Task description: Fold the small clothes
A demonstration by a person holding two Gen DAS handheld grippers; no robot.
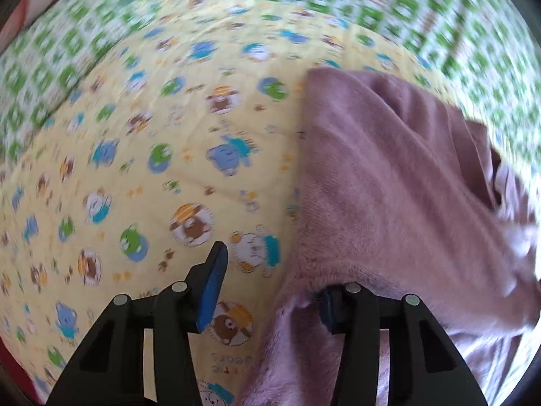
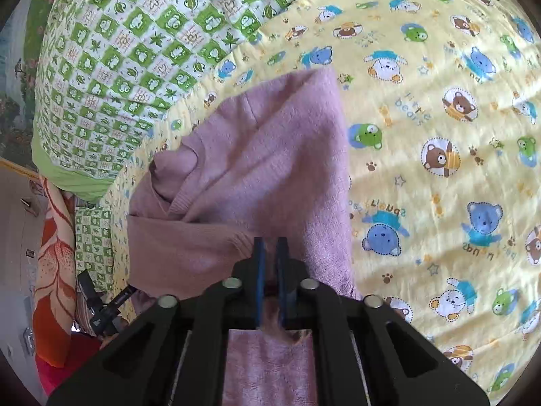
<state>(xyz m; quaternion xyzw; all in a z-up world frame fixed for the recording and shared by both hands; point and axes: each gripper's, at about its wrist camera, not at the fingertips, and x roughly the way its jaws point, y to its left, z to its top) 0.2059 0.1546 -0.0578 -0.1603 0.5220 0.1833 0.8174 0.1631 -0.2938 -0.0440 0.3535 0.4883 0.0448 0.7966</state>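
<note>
A small pink fleece garment (image 1: 389, 182) lies crumpled on a yellow bear-print sheet (image 1: 169, 135). My left gripper (image 1: 270, 280) is open; its left finger (image 1: 213, 284) stands free over the sheet, and its right finger is hidden under the garment's edge. In the right wrist view the same pink garment (image 2: 270, 155) hangs forward from my right gripper (image 2: 270, 250), which is shut on a fold of its cloth. The sheet (image 2: 439, 135) spreads to the right.
A green and white checked quilt (image 2: 128, 67) is bunched at the far side of the sheet; it also shows in the left wrist view (image 1: 405, 10). An orange floral pillow (image 2: 54, 270) and a small black device (image 2: 101, 308) sit at the bed's left edge.
</note>
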